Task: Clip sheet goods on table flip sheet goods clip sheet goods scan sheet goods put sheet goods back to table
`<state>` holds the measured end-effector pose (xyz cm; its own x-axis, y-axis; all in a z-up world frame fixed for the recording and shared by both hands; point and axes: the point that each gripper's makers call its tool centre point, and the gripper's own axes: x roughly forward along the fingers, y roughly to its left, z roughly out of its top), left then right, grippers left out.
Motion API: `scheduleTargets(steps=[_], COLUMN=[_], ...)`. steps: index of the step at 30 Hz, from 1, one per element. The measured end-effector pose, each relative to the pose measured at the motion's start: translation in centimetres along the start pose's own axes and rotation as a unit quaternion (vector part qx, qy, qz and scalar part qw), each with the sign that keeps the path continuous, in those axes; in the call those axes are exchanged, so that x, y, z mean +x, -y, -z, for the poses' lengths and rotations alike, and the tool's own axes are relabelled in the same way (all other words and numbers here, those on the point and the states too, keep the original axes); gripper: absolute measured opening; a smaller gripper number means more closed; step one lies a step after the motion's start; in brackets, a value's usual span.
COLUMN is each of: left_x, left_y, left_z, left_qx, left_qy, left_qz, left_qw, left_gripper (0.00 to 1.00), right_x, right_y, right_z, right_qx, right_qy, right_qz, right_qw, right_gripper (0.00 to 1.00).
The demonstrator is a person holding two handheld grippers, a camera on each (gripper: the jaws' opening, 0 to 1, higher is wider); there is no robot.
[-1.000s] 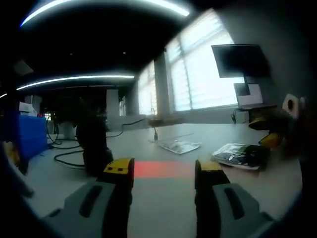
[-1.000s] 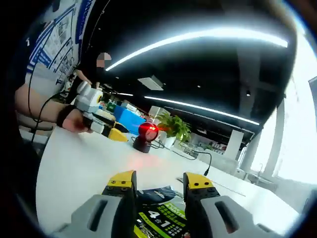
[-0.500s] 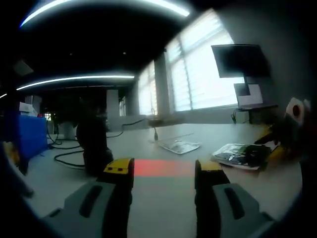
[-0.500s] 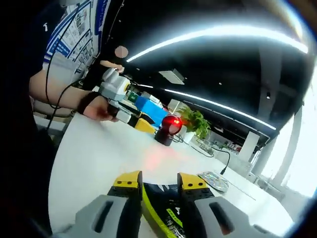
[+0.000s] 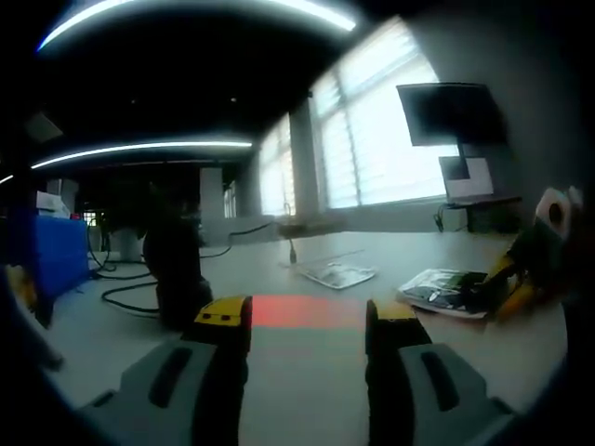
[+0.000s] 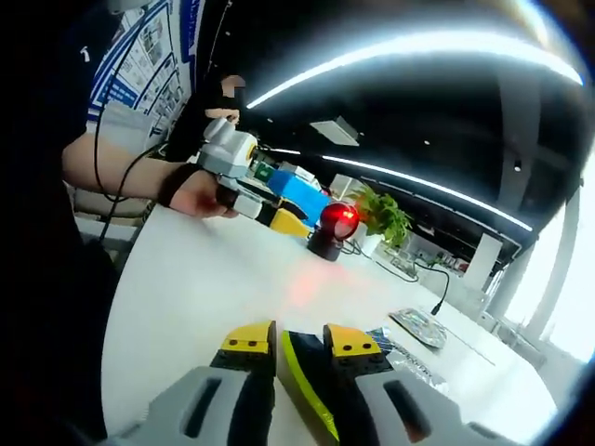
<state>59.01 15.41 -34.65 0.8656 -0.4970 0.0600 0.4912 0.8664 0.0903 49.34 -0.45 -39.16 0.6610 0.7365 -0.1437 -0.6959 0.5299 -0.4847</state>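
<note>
We get a pretty dim left gripper view: the ceiling is near black apart from two curved light strips (image 5: 139, 149), and the windows (image 5: 372, 139) blow out to white. A red glow (image 5: 307, 314) sits on the grey table (image 5: 307, 372), and the whole picture is soft, with the monitor (image 5: 451, 111) just a dark slab. The right gripper view is brighter and sharper; a long strip light (image 6: 409, 56) flares, the scanner (image 6: 337, 221) glows red and throws a pink patch (image 6: 307, 288) on the white table (image 6: 186, 297). Fisheye bending smears both edges.
</note>
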Motion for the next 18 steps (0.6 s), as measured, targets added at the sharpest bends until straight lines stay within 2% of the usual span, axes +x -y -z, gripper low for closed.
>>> scheduleTargets(steps=[6, 11, 18], left_x=[-0.03, -0.05, -0.05], left_y=[-0.01, -0.01, -0.04], left_z=[-0.06, -0.08, -0.1], left_qx=[-0.002, -0.002, -0.002], left_qy=[0.002, 0.002, 0.003], left_qz=[0.0, 0.0, 0.0], left_qw=[1.0, 1.0, 1.0], left_gripper=[0.42, 0.42, 0.42], right_x=[0.01, -0.18, -0.25], right_y=[-0.14, 0.23, 0.38], right_z=[0.47, 0.34, 0.29], right_qx=[-0.005, 0.006, 0.011], right_qy=[-0.012, -0.01, -0.011], right_qz=[-0.001, 0.007, 0.011], right_qw=[0.9999, 0.9999, 0.9998], right_gripper=[0.09, 0.0, 0.0])
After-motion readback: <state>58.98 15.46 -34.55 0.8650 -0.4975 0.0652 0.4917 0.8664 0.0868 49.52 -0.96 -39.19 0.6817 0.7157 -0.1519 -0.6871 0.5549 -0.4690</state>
